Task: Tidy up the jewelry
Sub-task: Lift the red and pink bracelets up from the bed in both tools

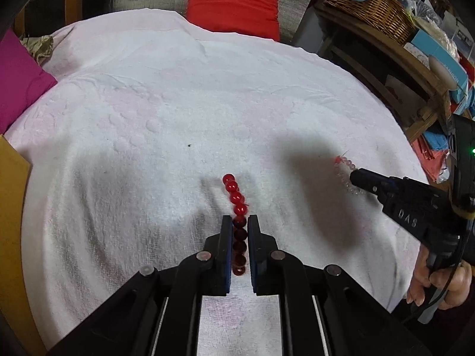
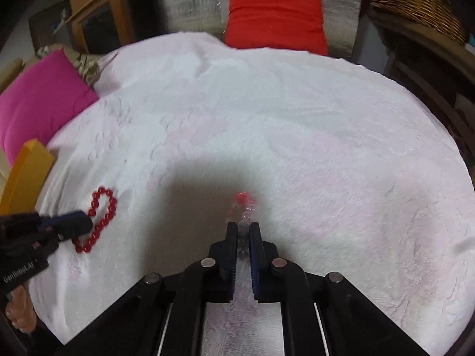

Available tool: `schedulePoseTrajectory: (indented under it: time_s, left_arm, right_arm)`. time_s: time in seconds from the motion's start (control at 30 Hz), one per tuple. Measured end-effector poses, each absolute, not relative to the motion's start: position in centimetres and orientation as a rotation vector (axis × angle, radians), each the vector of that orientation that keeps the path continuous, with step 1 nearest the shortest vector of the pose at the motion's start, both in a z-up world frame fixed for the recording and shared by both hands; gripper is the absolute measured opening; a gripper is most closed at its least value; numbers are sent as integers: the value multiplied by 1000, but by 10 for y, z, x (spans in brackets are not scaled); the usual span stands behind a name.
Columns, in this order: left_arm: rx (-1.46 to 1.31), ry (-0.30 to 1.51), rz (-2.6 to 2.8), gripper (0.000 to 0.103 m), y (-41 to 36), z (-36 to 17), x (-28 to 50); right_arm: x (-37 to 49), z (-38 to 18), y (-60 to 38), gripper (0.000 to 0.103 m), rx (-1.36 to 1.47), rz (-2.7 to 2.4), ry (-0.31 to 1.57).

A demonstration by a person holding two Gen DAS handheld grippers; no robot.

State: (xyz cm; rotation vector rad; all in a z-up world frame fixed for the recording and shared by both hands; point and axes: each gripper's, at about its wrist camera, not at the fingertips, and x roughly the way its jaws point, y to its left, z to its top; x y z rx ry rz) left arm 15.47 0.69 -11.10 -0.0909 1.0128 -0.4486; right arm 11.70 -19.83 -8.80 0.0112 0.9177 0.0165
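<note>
White towel (image 1: 178,103): red bracelet (image 1: 236,195) pinched in left gripper (image 1: 240,222).

Red bead bracelet (image 1: 236,204) lies pinched flat; clear bead bracelet (image 2: 245,222) well apart rightward.

Black left claw (image 1: 240,222), blue pads, silver pivot pins, "DAS" lettering.

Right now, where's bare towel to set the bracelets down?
Free: the wide middle and far stretch of the white towel, bordered by the red cushion and magenta cushion. Crowded: the near edge, where left gripper pinches the red bracelet and right gripper the clear bracelet.
</note>
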Motion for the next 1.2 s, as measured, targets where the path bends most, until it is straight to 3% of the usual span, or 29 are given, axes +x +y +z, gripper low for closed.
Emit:
schedulePoseTrajectory:
  time_s: [0.13,0.2,0.23,0.3,0.57,0.77,1.13,1.2]
  left_arm:
    - [-109,1018,-468,11,8,-110,154]
    - [-119,1036,-486,22,8,-111,155]
    - [-126,1041,-484,33,9,-112,155]
    - [-125,1036,-479,40,9,-110,153]
    - [-106,1022,-491,40,9,-110,151]
    - [-97,1005,-504,31,7,-110,150]
    - [-174,1043,-462,31,13,-122,163]
    - [-200,1041,-463,19,13,-123,165]
  right_arm:
    - [117,-84,-214,9,76,6,918]
    - [118,-85,-223,9,121,11,938]
    - [119,-85,-228,9,143,9,941]
    - [119,-84,-240,9,213,17,940]
    - [119,-87,-260,9,357,69,944]
    - [119,-88,-254,9,348,76,950]
    - [123,-92,-243,9,328,82,967]
    - [123,-92,-242,9,326,80,969]
